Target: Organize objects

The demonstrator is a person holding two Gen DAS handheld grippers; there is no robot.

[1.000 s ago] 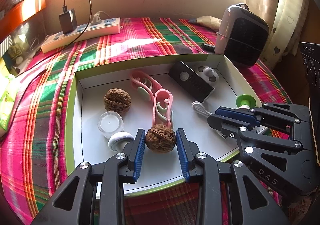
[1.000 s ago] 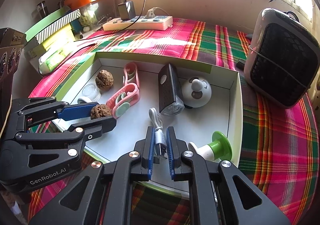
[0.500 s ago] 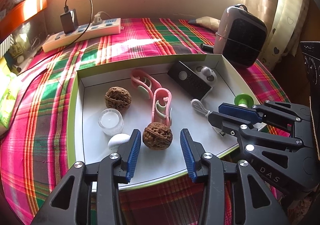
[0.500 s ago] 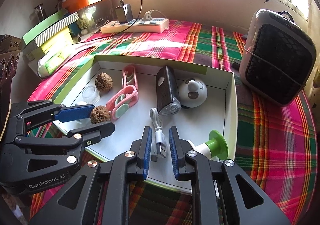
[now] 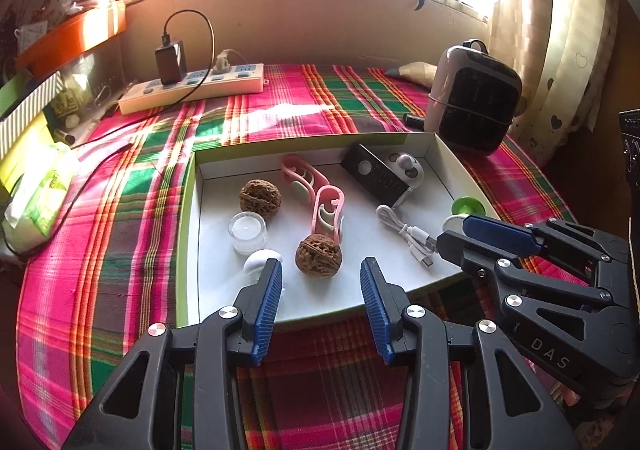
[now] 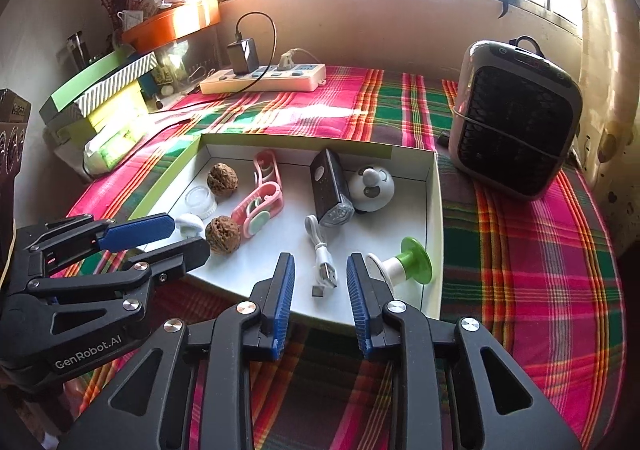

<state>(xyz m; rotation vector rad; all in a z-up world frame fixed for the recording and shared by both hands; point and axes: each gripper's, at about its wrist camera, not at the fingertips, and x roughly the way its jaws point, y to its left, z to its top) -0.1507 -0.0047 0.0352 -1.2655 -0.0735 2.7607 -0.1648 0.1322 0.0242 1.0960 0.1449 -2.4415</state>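
Fingers of the left gripper are spread apart, empty, over the near edge of a white tray; the right gripper is likewise spread and empty. In the tray: two walnuts, one just beyond the left fingertips at 12 o'clock, the other at 11 o'clock; two pink clips; one white cable between the right fingertips.
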